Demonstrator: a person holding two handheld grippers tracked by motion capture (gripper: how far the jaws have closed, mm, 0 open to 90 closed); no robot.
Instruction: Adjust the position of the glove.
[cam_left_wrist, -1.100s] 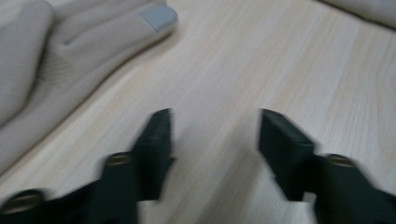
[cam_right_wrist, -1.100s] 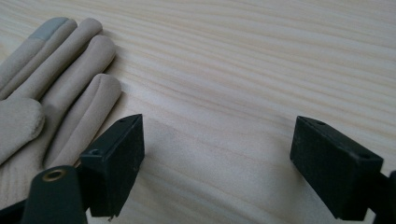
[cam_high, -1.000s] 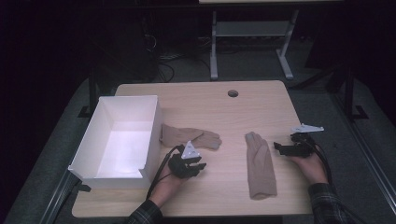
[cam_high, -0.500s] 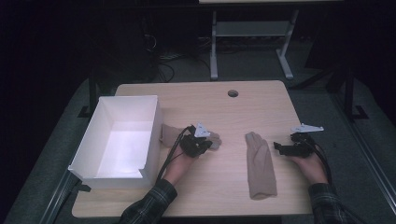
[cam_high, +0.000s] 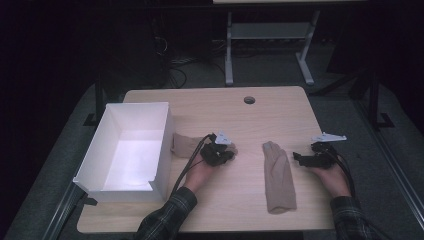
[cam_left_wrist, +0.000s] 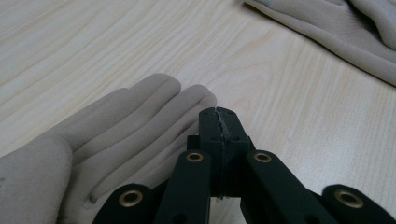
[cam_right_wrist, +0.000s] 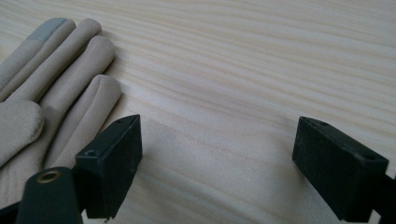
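Resting at the left glove (cam_left_wrist: 116, 140) — left claw (cam_left_wrist: 219, 114) closed, perhaps pinching fabric; right claw (cam_right_wrist: 217, 163) agape.

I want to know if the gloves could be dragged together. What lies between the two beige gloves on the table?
Bare wood: in the high view, only table separates the left glove from the right glove.
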